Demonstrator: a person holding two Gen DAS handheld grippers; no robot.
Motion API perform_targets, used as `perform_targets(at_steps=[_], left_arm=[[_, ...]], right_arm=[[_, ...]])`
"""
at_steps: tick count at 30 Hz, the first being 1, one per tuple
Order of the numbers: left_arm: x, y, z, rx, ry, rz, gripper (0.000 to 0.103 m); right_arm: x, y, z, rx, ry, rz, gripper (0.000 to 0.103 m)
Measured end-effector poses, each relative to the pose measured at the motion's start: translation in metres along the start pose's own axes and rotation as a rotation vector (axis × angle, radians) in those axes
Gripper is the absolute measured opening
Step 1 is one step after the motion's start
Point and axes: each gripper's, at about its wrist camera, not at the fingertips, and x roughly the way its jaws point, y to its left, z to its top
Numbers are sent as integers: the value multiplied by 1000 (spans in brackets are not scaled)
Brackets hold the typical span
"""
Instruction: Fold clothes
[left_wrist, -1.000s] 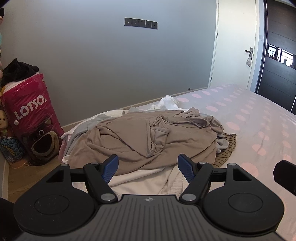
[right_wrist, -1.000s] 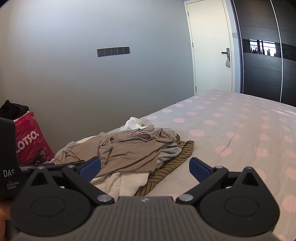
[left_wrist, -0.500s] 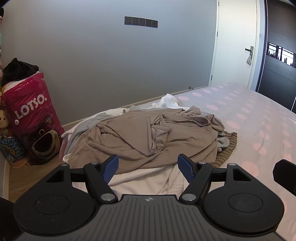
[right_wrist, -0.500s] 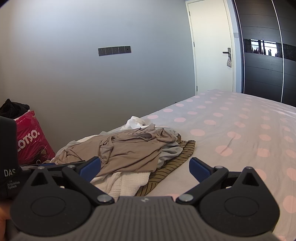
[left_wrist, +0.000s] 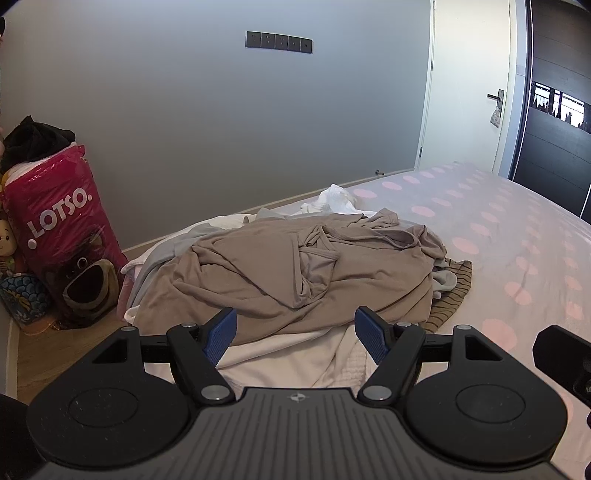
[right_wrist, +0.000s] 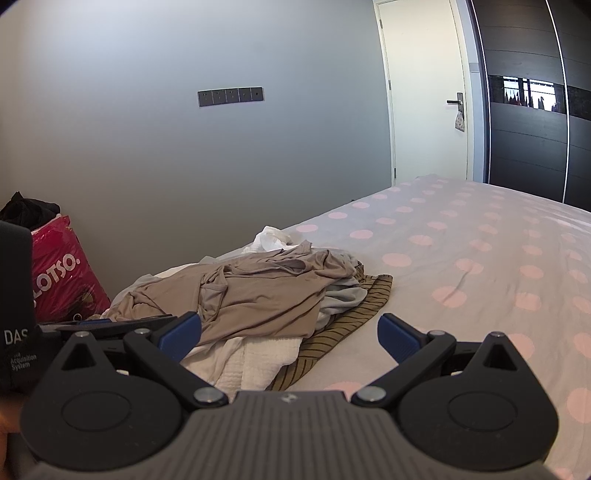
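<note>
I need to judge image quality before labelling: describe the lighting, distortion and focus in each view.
Left wrist view: soft even daylight, strong fisheye bowing of the door frame, the taupe garment sharp, the open left tongs slightly soft. Right wrist view: same soft light, glare on the dark wardrobe strip, the right tongs open and blurred near the lens.

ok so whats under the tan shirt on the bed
Under the tan shirt a cream cloth, a grey garment and a striped brown piece poke out. How many more clothes lie beneath is hidden by the shirt.
</note>
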Motion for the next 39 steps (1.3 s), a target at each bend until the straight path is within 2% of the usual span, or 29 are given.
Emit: perform_targets(at_steps=[14,22,24,26,27,28,29,34,39], left_arm=[[4,-3,-1,20,27,2,70],[23,7,8,3,111,20,70],[28,10,10,-1,132,25,65],[34,11,15,7,152,27,61],[40,10,20,26,160,26,57],[45,10,24,45,167,24,56],[50,9,29,65,175,23,55],[86,7,50,122,209,18,50],[127,8,45,117,259,21,49]], right_arm=[[9,0,-2,-6,15,6,102],[41,-6,-2,-43,63,8,102],[49,-8,-2,-52,74,8,102],[67,-6,0,-60,93,19,98],[76,-6,1,-63,103,25,93],[85,-5,2,-67,113,31,83],[94,-4,4,-71,122,37,79],[139,3,9,-90,164,74,79],[190,2,9,-65,235,92,78]])
